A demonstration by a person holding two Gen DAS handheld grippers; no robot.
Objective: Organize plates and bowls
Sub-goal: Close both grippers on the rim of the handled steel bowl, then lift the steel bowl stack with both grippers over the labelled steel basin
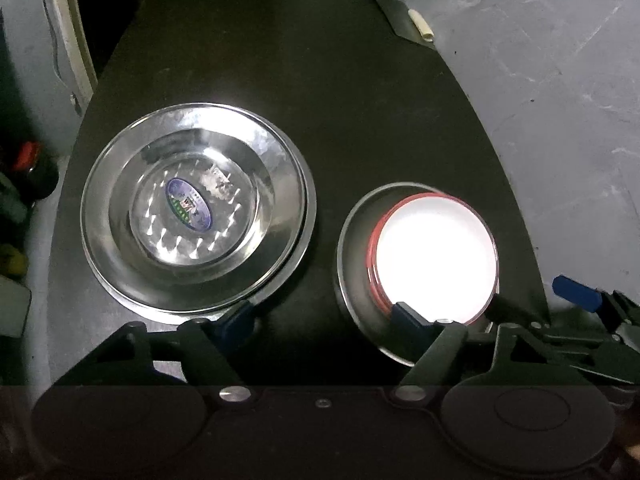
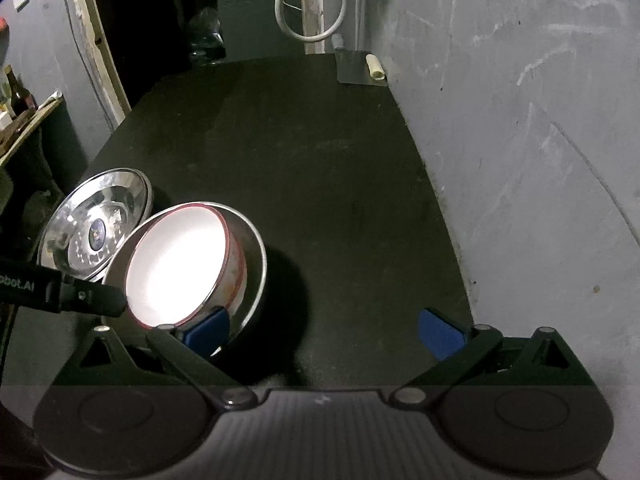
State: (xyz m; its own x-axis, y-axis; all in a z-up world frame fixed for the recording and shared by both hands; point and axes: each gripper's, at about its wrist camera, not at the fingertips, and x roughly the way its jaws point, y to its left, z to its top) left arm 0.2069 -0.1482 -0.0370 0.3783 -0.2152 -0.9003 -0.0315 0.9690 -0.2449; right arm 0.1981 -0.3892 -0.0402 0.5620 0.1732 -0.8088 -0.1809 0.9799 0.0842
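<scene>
Clearly the move turned on the white bowl (image 1: 436, 252) with its red rim, which sat in a shallow steel plate (image 1: 354, 280) on the near right part of the dark worktop (image 1: 320, 80). Both grippers stood at its near edge. The left gripper (image 1: 324, 316) hung over the gap between the two stacks, jaws apart and gripping nothing; its right finger (image 1: 406, 314) lay against the bowl's near rim, its left finger (image 1: 236, 318) at the near edge of the other stack. That stack, a steel bowl (image 1: 196, 216) nested in a wide steel plate (image 1: 120, 264), lay to the left, just beside the first.

From the right wrist view the right gripper (image 2: 324, 332) was open and empty too, with its left finger (image 2: 206, 330) touching or just over the near rim of the plate holding the white bowl; most of its span stood over bare worktop further right. Being round, the bowl had no long axis. I judged both hands about equally near.
</scene>
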